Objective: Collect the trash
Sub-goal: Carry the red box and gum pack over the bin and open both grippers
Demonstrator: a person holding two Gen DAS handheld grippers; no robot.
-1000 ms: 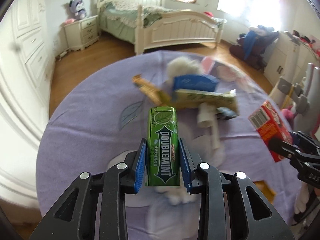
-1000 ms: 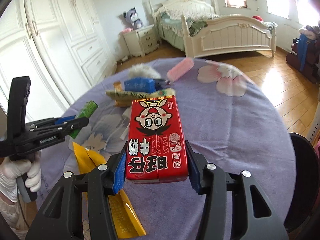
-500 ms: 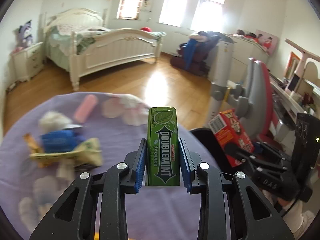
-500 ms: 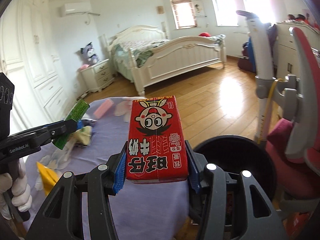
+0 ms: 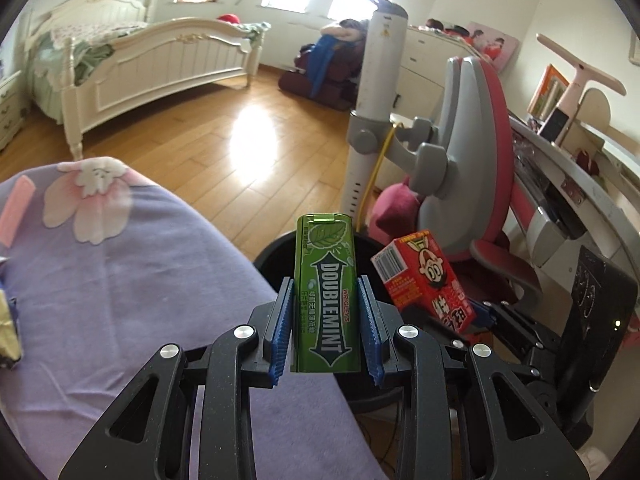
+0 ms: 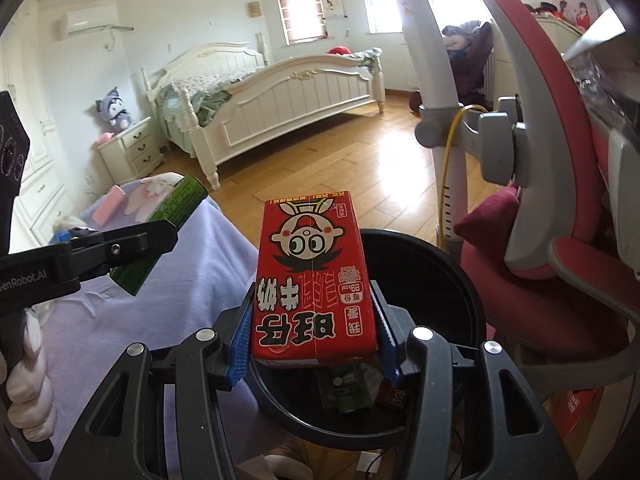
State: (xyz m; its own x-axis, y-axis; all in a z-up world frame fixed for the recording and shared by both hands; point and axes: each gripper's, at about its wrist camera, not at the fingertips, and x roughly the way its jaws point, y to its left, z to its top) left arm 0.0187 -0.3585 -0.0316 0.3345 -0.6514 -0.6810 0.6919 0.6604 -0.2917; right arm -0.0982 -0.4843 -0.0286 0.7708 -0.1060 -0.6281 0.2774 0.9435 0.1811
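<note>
My left gripper [image 5: 325,322] is shut on a green Doublemint gum tin [image 5: 325,280] and holds it upright over the table's right edge, just short of a round black trash bin [image 5: 276,258]. My right gripper [image 6: 314,336] is shut on a red milk carton [image 6: 314,276] and holds it above the bin [image 6: 448,280], which has wrappers at its bottom. The carton also shows in the left wrist view [image 5: 426,280], to the right of the tin. The left gripper [image 6: 120,246] and tin [image 6: 168,216] show at the left of the right wrist view.
The round table has a purple flowered cloth [image 5: 120,280]. More trash lies at its far left [image 5: 8,328], and a pink piece [image 6: 110,204] near the back. A pink and grey chair [image 5: 480,152] and a white pole [image 5: 374,92] stand right behind the bin. A desk [image 5: 580,184] is at right.
Both grippers have swung right, from over the table's trash pile to the bin at the table's edge. Each still holds its item.
</note>
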